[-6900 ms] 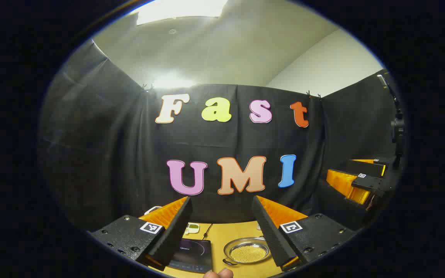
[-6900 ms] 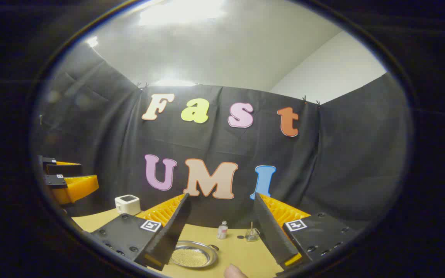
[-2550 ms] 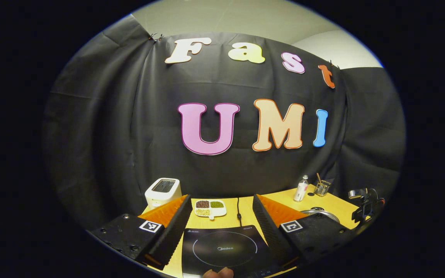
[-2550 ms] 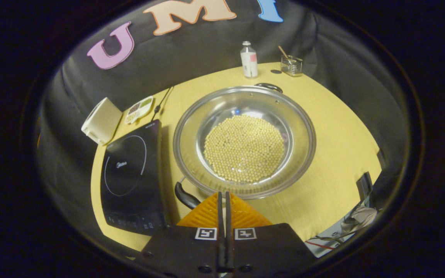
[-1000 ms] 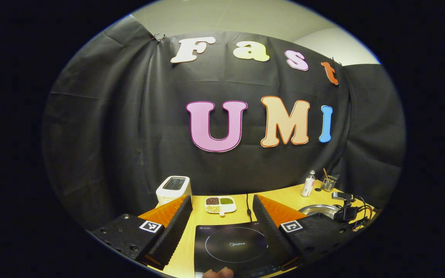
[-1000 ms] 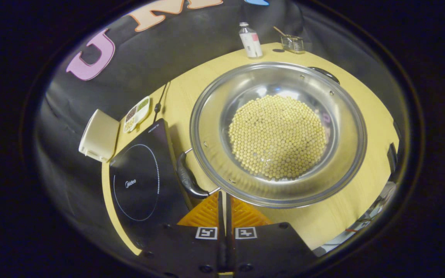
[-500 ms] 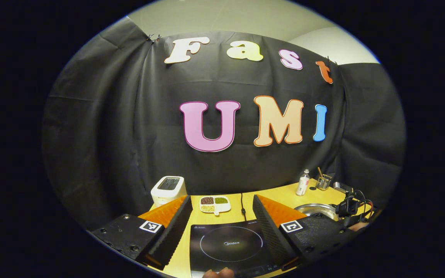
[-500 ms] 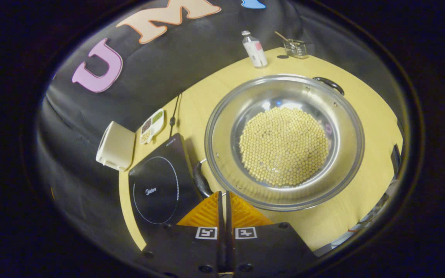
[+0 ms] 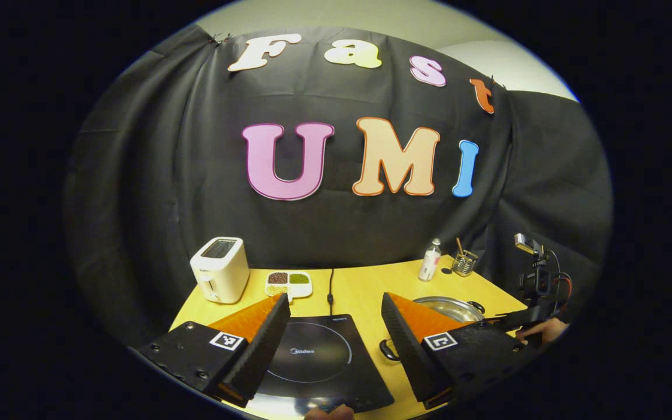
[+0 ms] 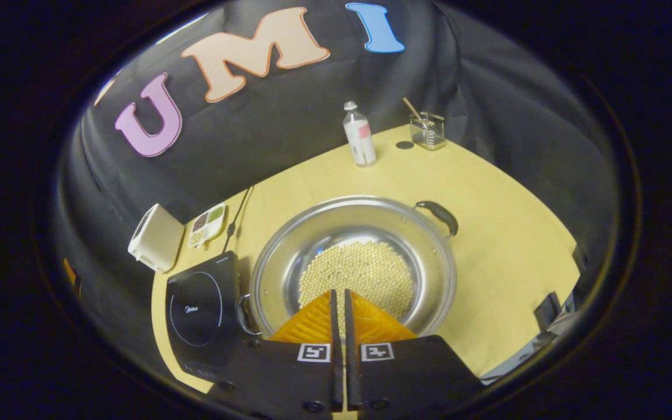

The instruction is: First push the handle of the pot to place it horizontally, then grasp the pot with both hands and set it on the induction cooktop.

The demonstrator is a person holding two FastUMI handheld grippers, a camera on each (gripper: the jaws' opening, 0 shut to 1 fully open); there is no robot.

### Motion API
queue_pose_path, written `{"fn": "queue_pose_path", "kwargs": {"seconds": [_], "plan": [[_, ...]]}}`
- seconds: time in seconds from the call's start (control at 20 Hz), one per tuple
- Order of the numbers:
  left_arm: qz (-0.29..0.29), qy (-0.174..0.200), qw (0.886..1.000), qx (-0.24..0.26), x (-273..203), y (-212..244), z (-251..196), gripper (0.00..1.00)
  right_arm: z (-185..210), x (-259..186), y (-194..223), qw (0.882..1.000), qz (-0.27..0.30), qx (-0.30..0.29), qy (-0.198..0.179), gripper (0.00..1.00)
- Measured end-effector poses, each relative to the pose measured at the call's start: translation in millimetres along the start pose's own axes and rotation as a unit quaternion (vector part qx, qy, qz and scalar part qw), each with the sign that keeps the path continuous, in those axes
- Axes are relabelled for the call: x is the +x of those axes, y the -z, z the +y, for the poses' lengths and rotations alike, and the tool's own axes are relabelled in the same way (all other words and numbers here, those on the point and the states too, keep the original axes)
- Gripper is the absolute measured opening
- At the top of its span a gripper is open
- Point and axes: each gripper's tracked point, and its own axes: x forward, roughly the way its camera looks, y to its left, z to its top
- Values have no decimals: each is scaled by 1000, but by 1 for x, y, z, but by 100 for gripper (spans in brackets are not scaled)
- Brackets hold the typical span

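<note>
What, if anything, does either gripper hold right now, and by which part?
Nothing is held. The left gripper is open above the cooktop; the right gripper is shut on nothing over the pot.

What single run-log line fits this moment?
left tool: open, over cooktop | right tool: shut, above pot | pot: on table, beside cooktop

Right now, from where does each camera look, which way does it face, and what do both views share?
Left gripper view: low over the table's near edge, facing the booth wall; its own open left gripper frames the induction cooktop.
Right gripper view: high above the pot, tilted down; its own right gripper, fingers together, shows at the bottom.
Shared: cooktop, pot, toaster, bottle.
</note>
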Motion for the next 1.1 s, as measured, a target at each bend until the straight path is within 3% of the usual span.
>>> {"fn": "queue_pose_path", "kwargs": {"seconds": [0.15,0.2,0.25,0.35,0.45,0.55,0.6,0.65,0.85,1.1], "plan": [[14,-5,1000,-2,10,6,-29,96,-27,4,-20,999,-12,-36,2,7],[20,-8,1000,-3,13,10,-38,96,-33,7,-27,999,-16,-51,-2,20],[25,-11,1000,-3,17,14,-47,96,-41,10,-32,997,-18,-69,-3,20],[38,-18,999,-2,27,24,-66,96,-56,19,-42,994,-23,-106,-5,45],[55,-27,998,0,39,39,-81,96,-68,31,-54,990,-30,-134,-10,45],[69,-37,997,7,52,57,-94,97,-77,44,-66,985,-36,-165,-21,62],[75,-41,996,12,58,65,-98,97,-80,49,-70,982,-40,-182,-25,77],[78,-43,996,15,64,73,-103,97,-84,56,-72,979,-42,-197,-27,82],[126,-49,991,6,87,125,-115,96,-99,81,-79,973,-47,-225,-36,84],[184,-67,980,-21,109,173,-114,96,-110,108,-70,976,-25,-212,-55,84]]}}
